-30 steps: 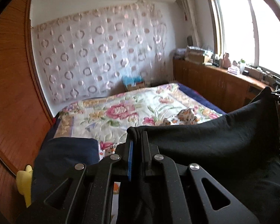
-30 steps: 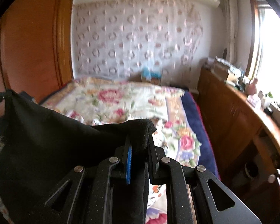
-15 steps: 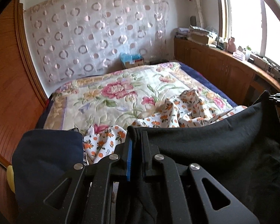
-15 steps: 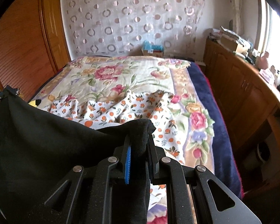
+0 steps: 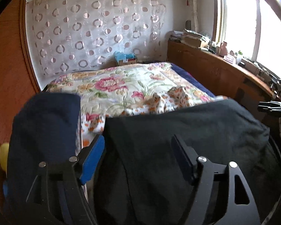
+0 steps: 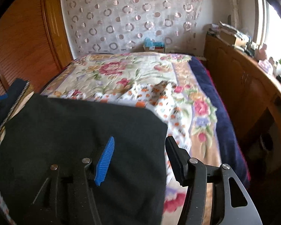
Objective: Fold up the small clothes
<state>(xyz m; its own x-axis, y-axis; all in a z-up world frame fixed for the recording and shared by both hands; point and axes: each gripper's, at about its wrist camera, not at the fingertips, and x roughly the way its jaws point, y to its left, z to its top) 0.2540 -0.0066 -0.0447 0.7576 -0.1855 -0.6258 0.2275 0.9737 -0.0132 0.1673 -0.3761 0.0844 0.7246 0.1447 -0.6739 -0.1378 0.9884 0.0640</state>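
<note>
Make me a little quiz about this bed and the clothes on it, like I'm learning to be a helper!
1. True or false: the left gripper is clamped on the black garment.
2. What pattern does the crumpled cloth beyond the black garment have: A) stripes, B) orange flowers on white, C) plain grey?
3. Fill in: the folded item to the left of the black garment is dark ____.

Key:
1. False. Both the left and the right gripper have just been opening, with their fingers spread over the garment, which lies on the bed.
2. B.
3. Blue.
</note>
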